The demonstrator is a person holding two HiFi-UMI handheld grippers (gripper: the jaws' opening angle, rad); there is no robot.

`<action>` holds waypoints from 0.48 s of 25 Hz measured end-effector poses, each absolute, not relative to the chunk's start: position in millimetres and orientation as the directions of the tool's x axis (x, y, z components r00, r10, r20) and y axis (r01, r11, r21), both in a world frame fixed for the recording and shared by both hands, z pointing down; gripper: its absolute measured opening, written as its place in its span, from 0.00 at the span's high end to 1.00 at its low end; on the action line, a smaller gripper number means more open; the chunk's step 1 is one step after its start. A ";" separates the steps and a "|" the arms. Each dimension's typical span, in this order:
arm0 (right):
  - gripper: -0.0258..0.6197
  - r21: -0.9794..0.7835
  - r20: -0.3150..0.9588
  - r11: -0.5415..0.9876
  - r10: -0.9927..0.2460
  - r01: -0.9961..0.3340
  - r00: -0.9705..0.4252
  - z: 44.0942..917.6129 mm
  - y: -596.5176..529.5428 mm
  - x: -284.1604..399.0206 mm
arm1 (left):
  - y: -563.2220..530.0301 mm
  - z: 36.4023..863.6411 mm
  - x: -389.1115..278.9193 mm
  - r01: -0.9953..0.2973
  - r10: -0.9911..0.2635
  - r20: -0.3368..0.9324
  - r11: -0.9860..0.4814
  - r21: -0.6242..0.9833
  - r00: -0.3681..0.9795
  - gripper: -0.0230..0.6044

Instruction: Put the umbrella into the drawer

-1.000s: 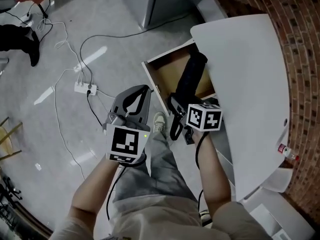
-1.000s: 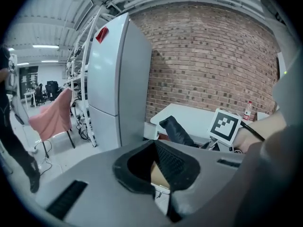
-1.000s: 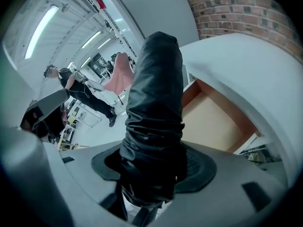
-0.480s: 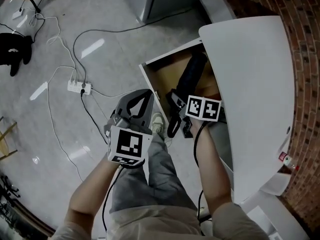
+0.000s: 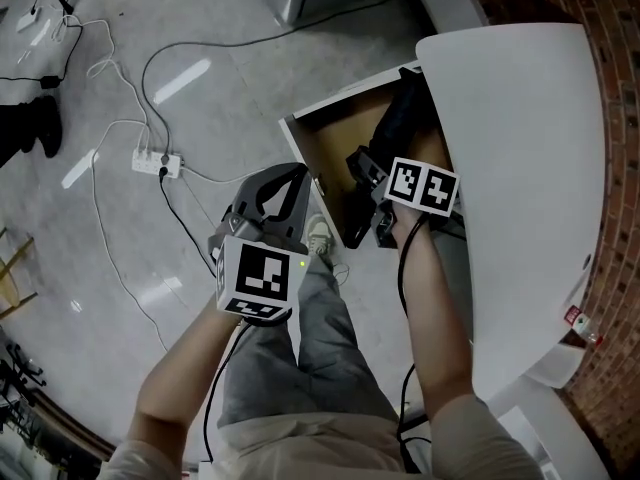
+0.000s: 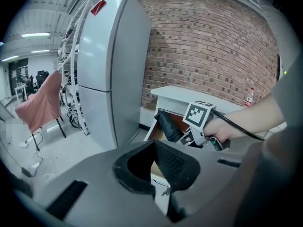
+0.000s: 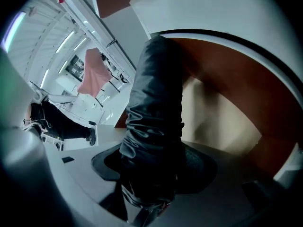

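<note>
A black folded umbrella points down into the open drawer under the white table; its far end is hidden by the tabletop. My right gripper is shut on the umbrella's near end, just above the drawer's front corner. In the right gripper view the umbrella fills the space between the pads, with the drawer's brown inside behind it. My left gripper hovers left of the drawer front over the floor, fingertips together, holding nothing. The left gripper view shows the same closed tips of my left gripper and the umbrella beyond.
The white tabletop overhangs the drawer's right side. A brick wall runs behind it. A power strip and cables lie on the grey floor at left. A tall grey cabinet stands left of the table. The person's shoe is beside the drawer front.
Both grippers have come down. The right one has carried the umbrella lower and further into the drawer, its far end now under the tabletop. The left gripper stays shut and empty.
</note>
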State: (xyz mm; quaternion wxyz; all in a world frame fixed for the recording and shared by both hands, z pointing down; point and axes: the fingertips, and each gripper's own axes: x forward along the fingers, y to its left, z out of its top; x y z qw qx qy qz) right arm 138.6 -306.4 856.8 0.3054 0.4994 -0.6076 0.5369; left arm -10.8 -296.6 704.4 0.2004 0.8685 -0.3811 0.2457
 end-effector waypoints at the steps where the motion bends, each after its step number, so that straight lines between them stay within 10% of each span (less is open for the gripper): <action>1: 0.54 -0.341 0.909 -0.078 -0.282 -0.937 -0.308 860.1 -309.4 139.3 | -297.4 707.3 -10.3 -0.760 -0.560 0.583 -0.628 0.164 0.588 0.95; 12: 0.53 -0.330 0.917 -0.117 -0.274 -0.937 -0.289 895.0 -319.8 148.0 | -294.7 737.0 -3.9 -0.756 -0.526 0.620 -0.631 0.173 0.581 0.95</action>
